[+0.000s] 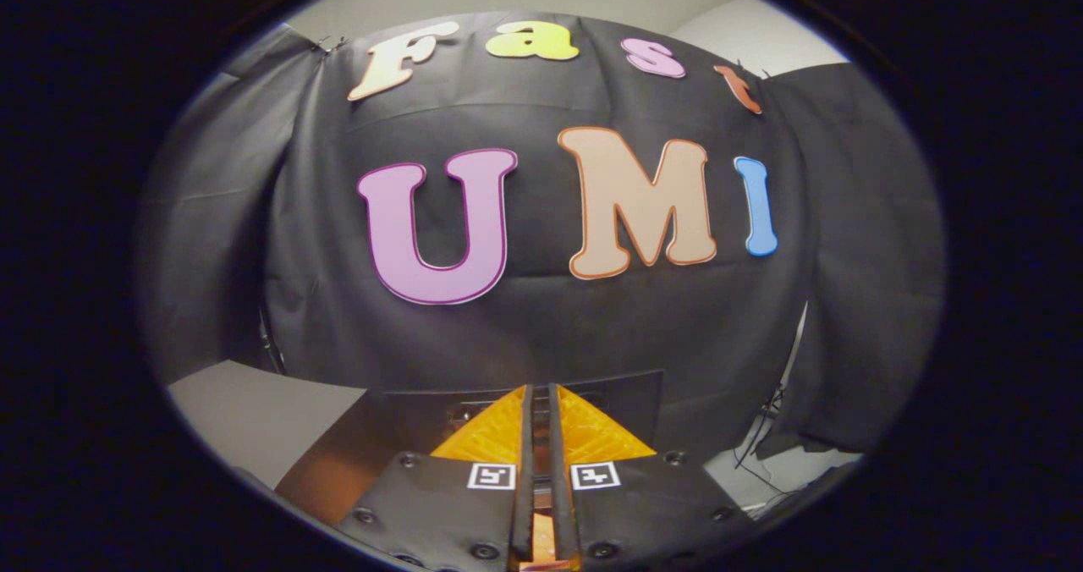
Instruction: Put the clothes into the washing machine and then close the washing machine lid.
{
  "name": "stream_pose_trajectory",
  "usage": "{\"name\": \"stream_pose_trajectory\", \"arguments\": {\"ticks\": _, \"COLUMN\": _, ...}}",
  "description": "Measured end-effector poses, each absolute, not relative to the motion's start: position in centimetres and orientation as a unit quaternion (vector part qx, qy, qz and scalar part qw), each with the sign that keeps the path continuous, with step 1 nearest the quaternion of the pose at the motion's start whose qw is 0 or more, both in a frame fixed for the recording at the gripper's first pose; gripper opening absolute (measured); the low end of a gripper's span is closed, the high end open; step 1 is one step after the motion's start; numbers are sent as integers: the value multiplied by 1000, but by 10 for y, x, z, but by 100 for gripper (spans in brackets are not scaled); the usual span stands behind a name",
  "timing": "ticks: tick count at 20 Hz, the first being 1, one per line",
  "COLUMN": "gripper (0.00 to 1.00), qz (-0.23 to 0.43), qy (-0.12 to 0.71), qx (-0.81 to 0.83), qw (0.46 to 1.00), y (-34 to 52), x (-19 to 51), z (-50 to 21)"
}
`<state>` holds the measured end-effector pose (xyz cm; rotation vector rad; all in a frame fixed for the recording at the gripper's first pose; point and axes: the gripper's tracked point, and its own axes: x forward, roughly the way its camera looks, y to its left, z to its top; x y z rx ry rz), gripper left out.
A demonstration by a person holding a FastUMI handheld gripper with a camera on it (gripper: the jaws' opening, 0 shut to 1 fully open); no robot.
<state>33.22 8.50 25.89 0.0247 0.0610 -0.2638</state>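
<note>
My gripper [538, 393] is shut, its two orange fingers [495, 437] pressed side by side with only a thin slit between them and nothing held. It is raised and points at the black cloth wall. Just beyond and below the fingertips lies a dark, flat-topped boxy thing [622, 403]; I cannot tell whether it is the washing machine. A glossy brownish surface [338, 470] runs beside the left finger.
A pale grey surface [254, 420] lies low to the left of the fingers. Dark cables [761, 445] hang on the right, where the wall's cloth panels meet above a light floor.
</note>
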Motion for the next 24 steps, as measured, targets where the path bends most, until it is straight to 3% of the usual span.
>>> {"name": "stream_pose_trajectory", "arguments": {"ticks": 10, "gripper": 9, "qz": -118, "qy": 36, "qx": 0, "qw": 992, "y": 93, "x": 334, "z": 254}}
{"name": "stream_pose_trajectory", "arguments": {"ticks": 21, "gripper": 97, "qz": -111, "qy": 54, "qx": -15, "qw": 992, "y": 99, "x": 342, "z": 239}}
{"name": "stream_pose_trajectory", "arguments": {"ticks": 24, "gripper": 98, "qz": -114, "qy": 51, "qx": -9, "qw": 992, "y": 97, "x": 349, "z": 239}}
